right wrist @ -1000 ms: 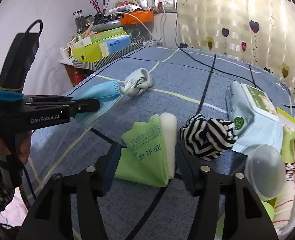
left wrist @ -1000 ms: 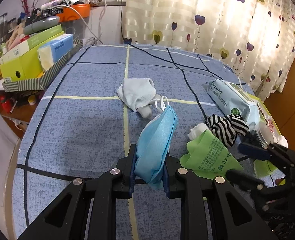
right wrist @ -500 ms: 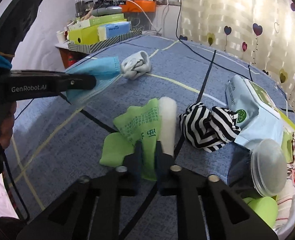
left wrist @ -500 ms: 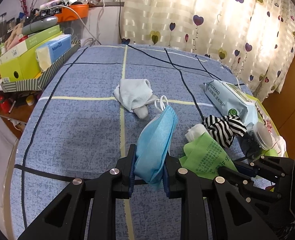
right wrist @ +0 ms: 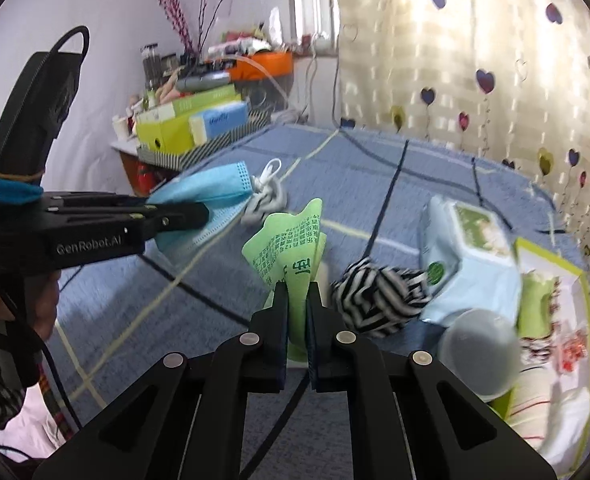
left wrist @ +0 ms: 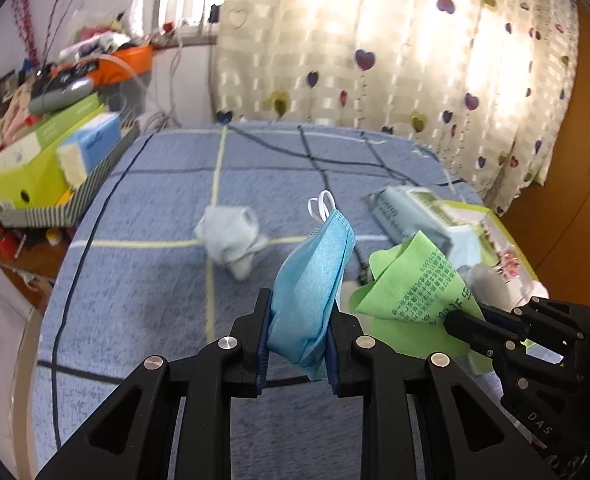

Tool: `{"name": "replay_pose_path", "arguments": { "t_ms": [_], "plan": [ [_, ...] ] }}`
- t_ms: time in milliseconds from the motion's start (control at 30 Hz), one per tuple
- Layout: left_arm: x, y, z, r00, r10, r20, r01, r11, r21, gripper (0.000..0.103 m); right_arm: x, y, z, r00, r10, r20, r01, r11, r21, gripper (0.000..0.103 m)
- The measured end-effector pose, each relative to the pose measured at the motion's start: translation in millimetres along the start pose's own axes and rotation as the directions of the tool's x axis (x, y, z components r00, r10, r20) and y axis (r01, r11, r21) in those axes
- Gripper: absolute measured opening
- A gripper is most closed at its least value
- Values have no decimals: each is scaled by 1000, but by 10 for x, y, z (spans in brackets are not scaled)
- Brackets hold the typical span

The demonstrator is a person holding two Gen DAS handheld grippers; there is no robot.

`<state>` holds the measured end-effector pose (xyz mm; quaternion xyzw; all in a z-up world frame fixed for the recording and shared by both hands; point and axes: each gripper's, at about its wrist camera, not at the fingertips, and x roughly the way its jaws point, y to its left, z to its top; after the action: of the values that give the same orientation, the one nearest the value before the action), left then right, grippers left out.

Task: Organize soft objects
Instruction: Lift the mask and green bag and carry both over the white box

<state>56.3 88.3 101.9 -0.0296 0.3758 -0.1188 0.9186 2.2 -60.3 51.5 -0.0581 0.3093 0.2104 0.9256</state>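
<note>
My left gripper (left wrist: 298,330) is shut on a folded blue face mask (left wrist: 315,276) and holds it above the blue checked bedspread (left wrist: 143,264). The same mask (right wrist: 215,192) shows at the left of the right wrist view, clamped in that gripper (right wrist: 199,212). My right gripper (right wrist: 298,320) is shut on a green printed cloth (right wrist: 291,252), lifted off the bed; the cloth (left wrist: 415,284) also appears right of the mask. A pale rolled sock (left wrist: 231,240) lies on the bed beyond. A black-and-white striped cloth (right wrist: 379,296) lies just right of my right gripper.
A pack of wet wipes (right wrist: 467,256) and a clear round lid (right wrist: 479,356) lie at the right by a yellow-green tray (right wrist: 551,264) of items. Green and blue boxes (left wrist: 47,156) stand in a striped tray at the left bed edge. A heart-print curtain (left wrist: 415,60) hangs behind.
My right gripper closed on the green cloth and lifted it off the bed. Both grippers rose, the left still holding the mask.
</note>
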Motion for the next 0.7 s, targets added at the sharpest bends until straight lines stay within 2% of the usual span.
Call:
{"name": "replay_pose_path", "arguments": {
  "t_ms": [133, 233, 433, 533, 700],
  "plan": [
    [-16, -186, 103, 999, -34, 1, 34, 999, 15, 20, -136, -130, 40, 999, -38, 20, 38, 999, 25, 8],
    [-19, -380, 158, 1000, -8, 22, 6, 998, 66, 21, -236, -278, 48, 997, -71, 31, 69, 996, 49, 8],
    [-14, -676, 276, 998, -58, 34, 55, 994, 96, 21, -416, -559, 23, 991, -129, 41, 124, 987, 98, 8],
    [-15, -835, 315, 997, -55, 48, 49, 990, 130, 21, -527, -694, -1, 987, -155, 48, 148, 981, 124, 8],
    [64, -1112, 365, 994, -102, 32, 96, 982, 165, 21, -709, -909, -46, 977, -204, 60, 192, 968, 159, 8]
  ]
}}
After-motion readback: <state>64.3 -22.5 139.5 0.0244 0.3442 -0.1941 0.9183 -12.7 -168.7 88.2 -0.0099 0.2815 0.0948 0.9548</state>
